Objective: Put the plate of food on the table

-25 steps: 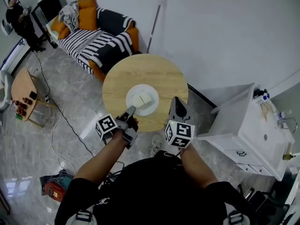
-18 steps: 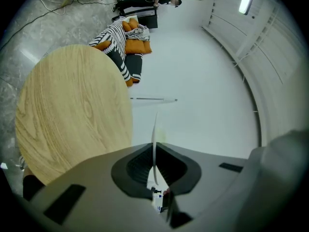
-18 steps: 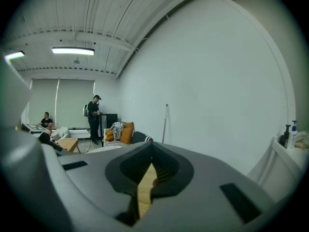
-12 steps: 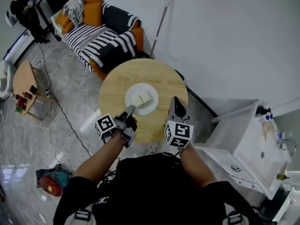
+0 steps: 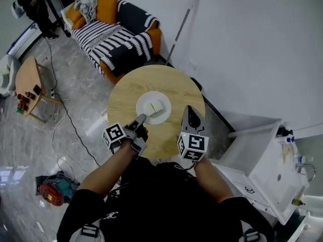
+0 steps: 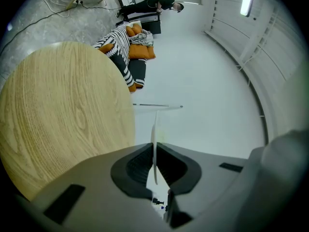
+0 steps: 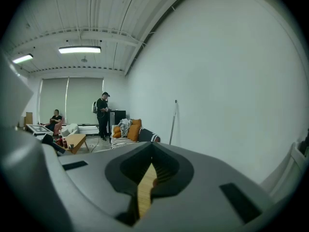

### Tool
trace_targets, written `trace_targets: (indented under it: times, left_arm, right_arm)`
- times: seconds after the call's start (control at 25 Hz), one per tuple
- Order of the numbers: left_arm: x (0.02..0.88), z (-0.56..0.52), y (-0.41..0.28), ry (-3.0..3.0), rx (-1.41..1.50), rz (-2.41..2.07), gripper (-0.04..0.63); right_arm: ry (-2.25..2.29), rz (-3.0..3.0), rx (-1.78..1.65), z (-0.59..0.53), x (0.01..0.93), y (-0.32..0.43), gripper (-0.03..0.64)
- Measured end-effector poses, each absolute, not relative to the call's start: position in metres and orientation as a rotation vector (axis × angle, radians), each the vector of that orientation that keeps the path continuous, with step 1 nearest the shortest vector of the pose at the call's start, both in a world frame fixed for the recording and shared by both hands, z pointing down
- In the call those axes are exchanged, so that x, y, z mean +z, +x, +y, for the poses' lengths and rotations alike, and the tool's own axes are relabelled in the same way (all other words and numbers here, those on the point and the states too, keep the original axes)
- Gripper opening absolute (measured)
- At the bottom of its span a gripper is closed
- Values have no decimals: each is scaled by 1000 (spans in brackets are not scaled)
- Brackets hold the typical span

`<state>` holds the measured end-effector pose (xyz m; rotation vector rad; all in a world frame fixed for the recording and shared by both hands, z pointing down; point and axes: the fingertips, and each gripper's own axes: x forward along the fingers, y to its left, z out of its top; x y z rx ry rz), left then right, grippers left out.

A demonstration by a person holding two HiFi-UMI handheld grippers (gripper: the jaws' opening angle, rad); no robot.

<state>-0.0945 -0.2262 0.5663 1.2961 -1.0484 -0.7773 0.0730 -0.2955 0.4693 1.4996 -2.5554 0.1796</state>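
Head view: round wooden table (image 5: pixel 176 87) stands centre frame. White plate (image 5: pixel 162 116) with two pale blocks of food (image 5: pixel 155 106) lies over the table's middle. Left gripper (image 5: pixel 141 117) reaches in from the near side, its tips at the plate's near rim. Whether the plate touches the tabletop: cannot tell here. Right gripper (image 5: pixel 188 109) is over the table's near right edge, apart from the plate. Striped sofa (image 5: pixel 113 37) stands beyond the table, a white cabinet (image 5: pixel 262 155) at right.

Left gripper view: jaws are clenched on the plate's rim. Plate is seen edge-on as a thin white line running up from between the pads. Tabletop fills the left side of the frame. The sofa and a standing person (image 6: pixel 154 4) are beyond it.

Right gripper view: jaws are closed together, tips meeting, nothing gripped. A sliver of tabletop shows through the gap behind the tips. White wall (image 7: pixel 231 91) is ahead.
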Motion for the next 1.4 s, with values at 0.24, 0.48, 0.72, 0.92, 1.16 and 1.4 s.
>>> trace_targets:
  times: [0.24, 0.48, 0.72, 0.92, 1.16, 1.4]
  left_arm:
    - [563, -233, -107, 1322, -780, -994, 20]
    - [574, -237, -112, 1337, -701, -944, 20]
    - [593, -249, -118, 1330, -701, -907, 20]
    - [611, -258, -118, 1300, -717, -877, 20]
    - [637, -264, -124, 1269, -693, -878, 20]
    - [660, -269, -125, 1303, -642, -852, 21]
  right_arm:
    - [1581, -2513, 233, -298, 476, 63, 8]
    - [1630, -2465, 235, -289, 480, 55, 8]
    - [1629, -2424, 186, -275, 484, 51, 8]
    - [1657, -2385, 196, -272, 488, 58, 8]
    - [1656, -2359, 176, -267, 488, 55, 8]
    - [1674, -2314, 211, -266, 495, 56, 8]
